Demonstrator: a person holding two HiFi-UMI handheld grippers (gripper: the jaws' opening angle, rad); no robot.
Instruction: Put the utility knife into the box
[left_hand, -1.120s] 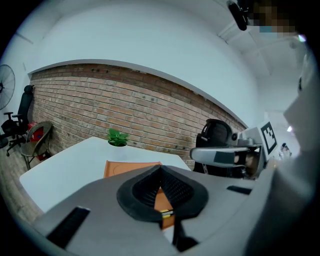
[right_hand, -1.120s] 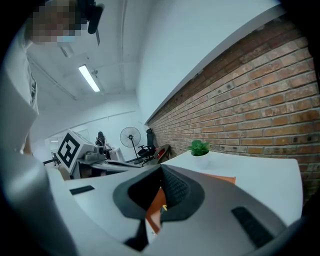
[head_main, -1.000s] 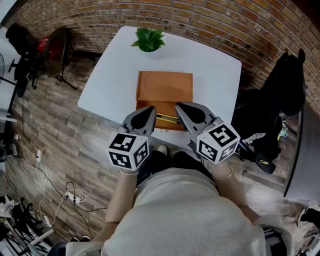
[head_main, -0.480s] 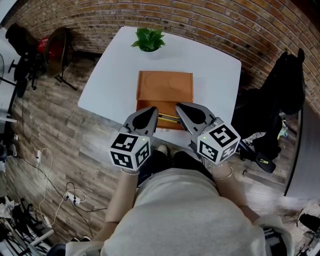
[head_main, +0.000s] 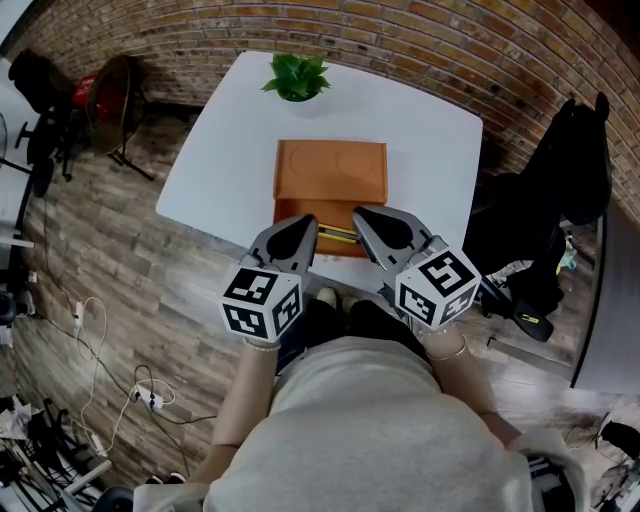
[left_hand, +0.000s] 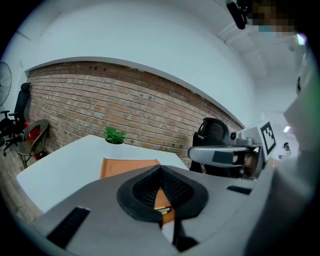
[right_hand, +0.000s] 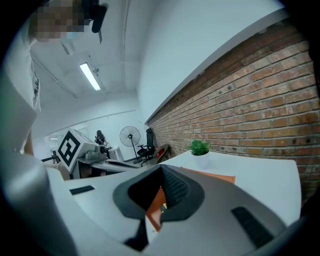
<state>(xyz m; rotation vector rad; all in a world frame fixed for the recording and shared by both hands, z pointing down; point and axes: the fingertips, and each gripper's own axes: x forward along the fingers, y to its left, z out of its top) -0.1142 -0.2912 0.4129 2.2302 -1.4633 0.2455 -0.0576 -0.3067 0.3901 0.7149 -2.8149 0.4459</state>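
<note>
Slim yellow-and-black utility knife (head_main: 338, 236) lay across the near end of the flat orange box (head_main: 330, 170).
Both the left gripper (head_main: 305, 222) and the right gripper (head_main: 360, 215) hung over the knife with jaws pressed together, empty, partly hiding it; a potted plant (head_main: 297, 78) stood at the white table's (head_main: 220, 160) far edge.

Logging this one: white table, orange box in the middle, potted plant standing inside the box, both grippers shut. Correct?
No: the potted plant stands on the white table beyond the orange box, not inside it, as the head view shows. Left gripper and right gripper are shut.
</note>
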